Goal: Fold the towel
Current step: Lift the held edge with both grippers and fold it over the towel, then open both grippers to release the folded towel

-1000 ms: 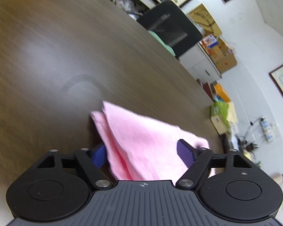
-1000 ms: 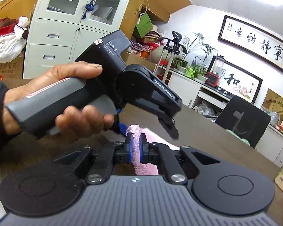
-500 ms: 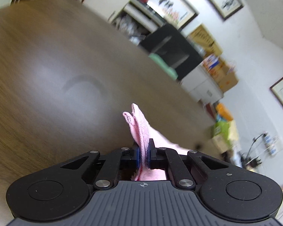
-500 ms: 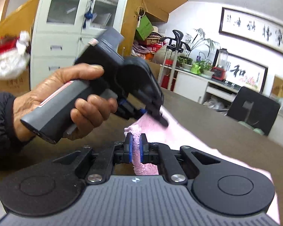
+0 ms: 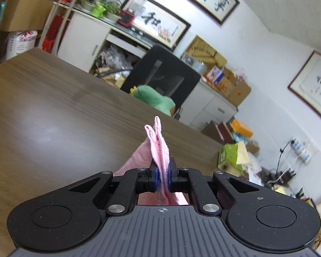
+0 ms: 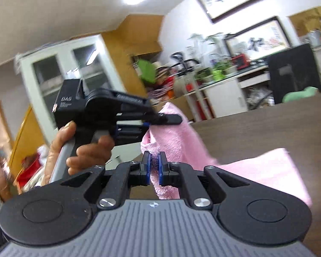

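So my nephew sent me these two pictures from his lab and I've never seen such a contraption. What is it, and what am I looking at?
No robot here: a person holds a pistol-grip clamp in each hand, each with a camera looking along its two fingers. One picture comes from the left gripper, shut on a pink towel above a brown table. The other comes from the right gripper, pinching the same towel; there you also see the left clamp and the hand holding it.

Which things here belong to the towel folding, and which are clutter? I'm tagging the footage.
Job: towel, left claw, right claw, table.
Clutter: black chair, green plush, plants, boxes.
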Tool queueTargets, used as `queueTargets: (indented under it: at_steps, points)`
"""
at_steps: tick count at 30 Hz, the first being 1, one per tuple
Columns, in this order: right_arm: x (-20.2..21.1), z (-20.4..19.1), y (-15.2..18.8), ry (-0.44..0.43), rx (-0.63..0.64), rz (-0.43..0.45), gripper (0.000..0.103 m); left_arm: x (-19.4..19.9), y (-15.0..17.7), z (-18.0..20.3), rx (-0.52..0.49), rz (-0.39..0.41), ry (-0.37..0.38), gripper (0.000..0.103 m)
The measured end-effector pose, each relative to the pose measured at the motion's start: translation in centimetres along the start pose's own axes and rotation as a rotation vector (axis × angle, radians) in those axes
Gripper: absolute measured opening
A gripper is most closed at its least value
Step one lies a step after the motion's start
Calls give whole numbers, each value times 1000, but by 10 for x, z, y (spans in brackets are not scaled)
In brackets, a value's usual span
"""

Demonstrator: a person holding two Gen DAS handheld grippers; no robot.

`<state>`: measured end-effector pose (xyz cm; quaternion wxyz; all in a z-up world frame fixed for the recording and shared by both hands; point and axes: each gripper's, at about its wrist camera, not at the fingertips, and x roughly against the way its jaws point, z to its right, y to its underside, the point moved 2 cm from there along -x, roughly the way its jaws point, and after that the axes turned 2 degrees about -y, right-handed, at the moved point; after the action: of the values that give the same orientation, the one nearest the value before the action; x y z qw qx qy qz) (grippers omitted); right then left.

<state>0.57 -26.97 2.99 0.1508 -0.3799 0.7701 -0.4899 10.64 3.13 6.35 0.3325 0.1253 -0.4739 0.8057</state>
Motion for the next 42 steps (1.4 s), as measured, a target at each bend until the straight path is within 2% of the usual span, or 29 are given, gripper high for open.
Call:
queueTargets:
  at_steps: [5, 13, 17, 20, 22, 23, 24, 27, 30, 35, 38, 40, 42]
  points:
    - [12, 41, -2, 103, -68, -23, 7, -42, 8, 26, -59, -74, -43, 8]
    - [4, 86, 11, 242, -190, -137, 8, -98, 37, 54, -229, -156, -169, 11]
    - [-2, 91, 17, 280, -223, -165, 8, -107, 44, 56, -245, -163, -166, 17]
    - [-3, 90, 22, 307, -214, -168, 8, -96, 44, 61, -275, -102, -128, 34]
    - [-4, 90, 25, 327, -209, -172, 8, -83, 41, 63, -295, -43, -104, 52]
    - [-5, 91, 26, 339, -210, -173, 8, -75, 39, 63, -297, -10, -94, 73]
    - [-5, 91, 26, 346, -212, -172, 8, -69, 38, 62, -299, 16, -92, 83]
    - [-1, 90, 27, 372, -198, -166, 8, -48, 37, 54, -305, 78, -88, 84]
    - [-2, 86, 28, 422, -144, -159, 8, -37, 39, 40, -278, 79, -109, 82]
    - [-9, 70, 33, 492, -14, -156, 8, -38, 56, 14, -232, -11, -166, 78]
    - [-13, 52, 37, 542, 118, -139, 8, -38, 73, 9, -260, -65, -178, 78]
    - [-16, 45, 39, 617, 207, -138, 9, -36, 83, 9, -297, -81, -195, 78]
    - [-18, 47, 40, 666, 227, -152, 9, -35, 89, 11, -330, -80, -209, 78]
